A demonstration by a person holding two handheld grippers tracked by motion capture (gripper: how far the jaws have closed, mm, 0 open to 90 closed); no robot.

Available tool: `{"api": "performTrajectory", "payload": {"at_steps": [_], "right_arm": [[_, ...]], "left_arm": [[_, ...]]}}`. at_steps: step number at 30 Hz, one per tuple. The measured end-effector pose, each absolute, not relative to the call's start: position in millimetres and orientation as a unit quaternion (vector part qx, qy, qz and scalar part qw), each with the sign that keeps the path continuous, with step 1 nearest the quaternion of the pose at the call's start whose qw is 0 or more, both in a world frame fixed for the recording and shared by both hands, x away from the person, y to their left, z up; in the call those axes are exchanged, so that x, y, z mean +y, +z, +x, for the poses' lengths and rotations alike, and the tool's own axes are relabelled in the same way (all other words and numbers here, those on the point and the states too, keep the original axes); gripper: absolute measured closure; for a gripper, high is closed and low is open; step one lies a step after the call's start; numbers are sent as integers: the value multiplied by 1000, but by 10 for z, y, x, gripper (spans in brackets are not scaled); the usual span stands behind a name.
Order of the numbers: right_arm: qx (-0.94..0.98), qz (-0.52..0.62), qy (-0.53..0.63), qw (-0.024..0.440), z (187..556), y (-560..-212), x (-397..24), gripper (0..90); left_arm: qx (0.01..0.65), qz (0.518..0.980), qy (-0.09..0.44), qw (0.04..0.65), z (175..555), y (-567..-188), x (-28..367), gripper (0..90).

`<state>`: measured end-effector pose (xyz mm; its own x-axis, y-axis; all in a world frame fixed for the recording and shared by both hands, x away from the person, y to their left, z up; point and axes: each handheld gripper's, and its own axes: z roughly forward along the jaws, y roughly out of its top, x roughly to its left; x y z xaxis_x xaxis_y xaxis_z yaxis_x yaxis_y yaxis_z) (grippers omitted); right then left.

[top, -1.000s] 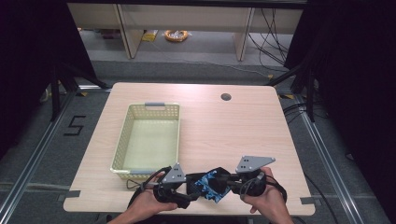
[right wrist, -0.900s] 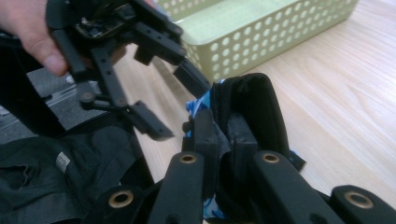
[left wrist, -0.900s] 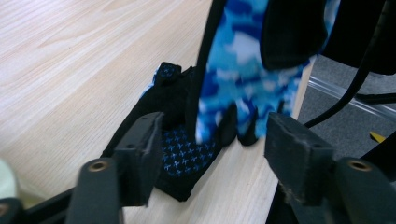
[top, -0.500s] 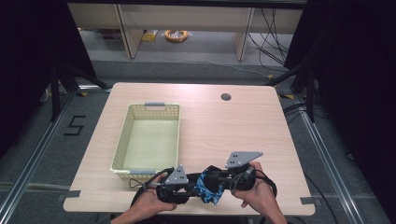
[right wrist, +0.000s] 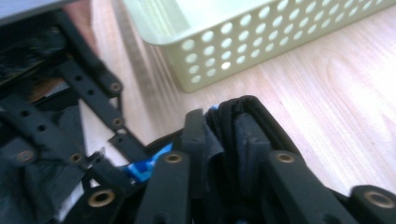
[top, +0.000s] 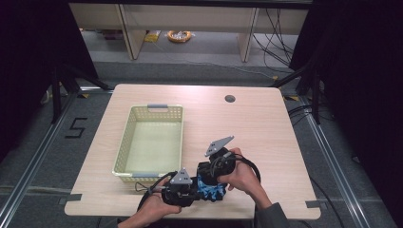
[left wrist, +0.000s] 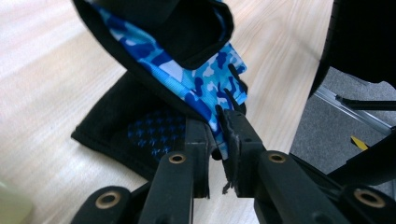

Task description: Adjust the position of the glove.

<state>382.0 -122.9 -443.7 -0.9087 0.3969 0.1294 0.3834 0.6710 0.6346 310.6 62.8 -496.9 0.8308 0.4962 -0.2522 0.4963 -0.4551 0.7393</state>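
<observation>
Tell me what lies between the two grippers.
The blue camouflage glove, in the high view: the left gripper and right gripper each clamp it, just in front of the basket.

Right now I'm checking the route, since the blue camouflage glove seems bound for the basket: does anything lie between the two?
Nothing visible does. The glove sits at the table's near edge, pinched by the left gripper and with the right gripper around its black cuff. Only bare wood separates it from the basket, whose inside looks empty.

Empty yellow basket [top: 151, 140] on wooden table [top: 256, 123].
</observation>
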Motion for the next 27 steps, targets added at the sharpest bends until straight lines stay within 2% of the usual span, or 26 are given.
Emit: {"api": "performTrajectory", "payload": {"at_steps": [2, 3, 8, 9, 11, 18, 20, 27], "right_arm": [[916, 217, 337, 16, 3834, -4466, -1217, 705], [917, 241, 318, 25, 3819, -4491, -1168, 597], [903, 244, 350, 44, 3825, -4477, -1145, 538], [893, 276, 351, 54, 3814, -4428, -1164, 486], [889, 291, 346, 73, 3804, -4380, -1200, 477], [872, 328, 357, 74, 3715, -4296, -1379, 484], [864, 350, 351, 87, 3602, -4399, -1507, 506], [853, 394, 336, 68, 3400, -4654, -1733, 548]], "left_arm": [[297, 852, -4, 430, 3120, -4994, 637, 792], [306, 849, -6, 431, 3120, -5012, 638, 793], [313, 849, -3, 426, 3120, -5036, 652, 799], [318, 845, -8, 429, 3119, -5046, 648, 799], [319, 845, -7, 429, 3117, -5046, 648, 801], [320, 845, -4, 429, 3111, -5044, 650, 798], [319, 844, -2, 430, 3107, -5048, 652, 797], [319, 844, 0, 432, 3106, -5044, 649, 794]]}}
